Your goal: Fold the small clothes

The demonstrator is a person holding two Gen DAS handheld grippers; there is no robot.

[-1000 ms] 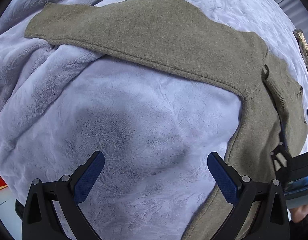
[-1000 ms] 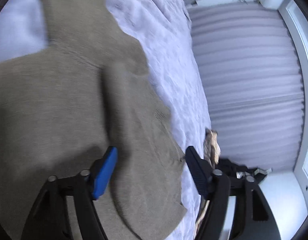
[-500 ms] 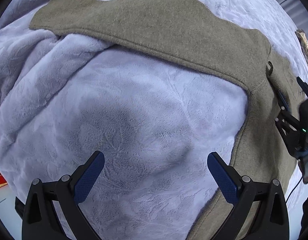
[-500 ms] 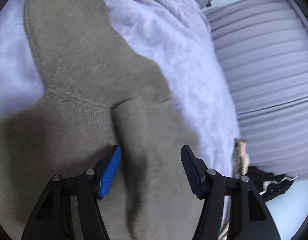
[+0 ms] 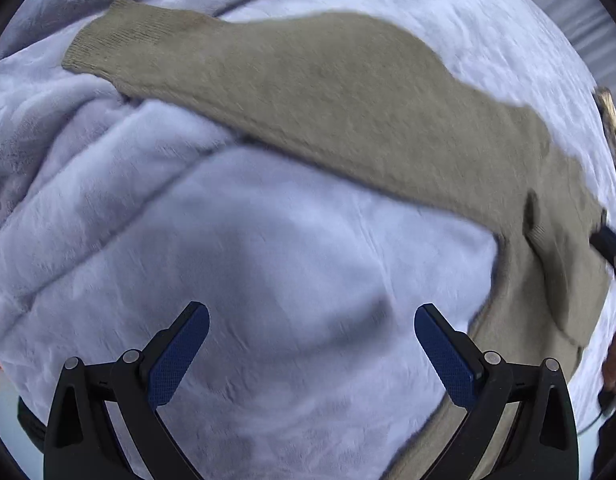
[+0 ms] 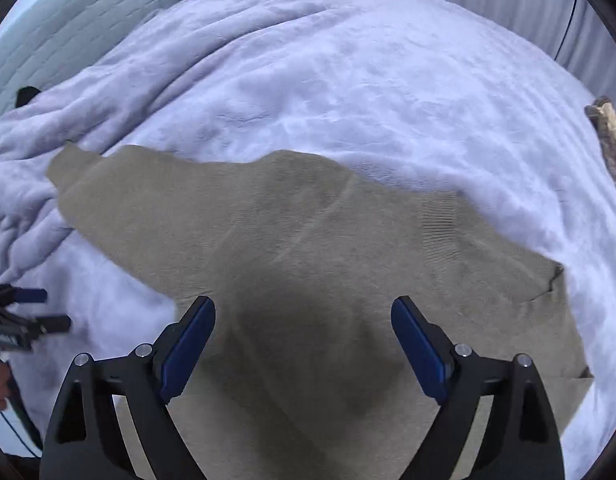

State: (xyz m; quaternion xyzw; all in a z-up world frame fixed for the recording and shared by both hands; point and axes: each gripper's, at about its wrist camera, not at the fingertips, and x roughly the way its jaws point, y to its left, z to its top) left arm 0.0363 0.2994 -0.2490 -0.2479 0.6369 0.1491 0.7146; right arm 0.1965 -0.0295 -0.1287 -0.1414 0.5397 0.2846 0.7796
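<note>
On lilac blanket (image 6: 347, 80): olive sweater (image 6: 308, 240) flat, sleeve (image 5: 188, 52) out. Left gripper (image 5: 311, 344), right gripper (image 6: 304, 340) both wide open, empty. Step: prob. pre-fold; next, grab sleeve cuff.

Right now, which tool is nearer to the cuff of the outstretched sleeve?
Left. The left tool hangs open over bare blanket, facing the cuff. The right tool is open above the sweater body, farther from it.
</note>
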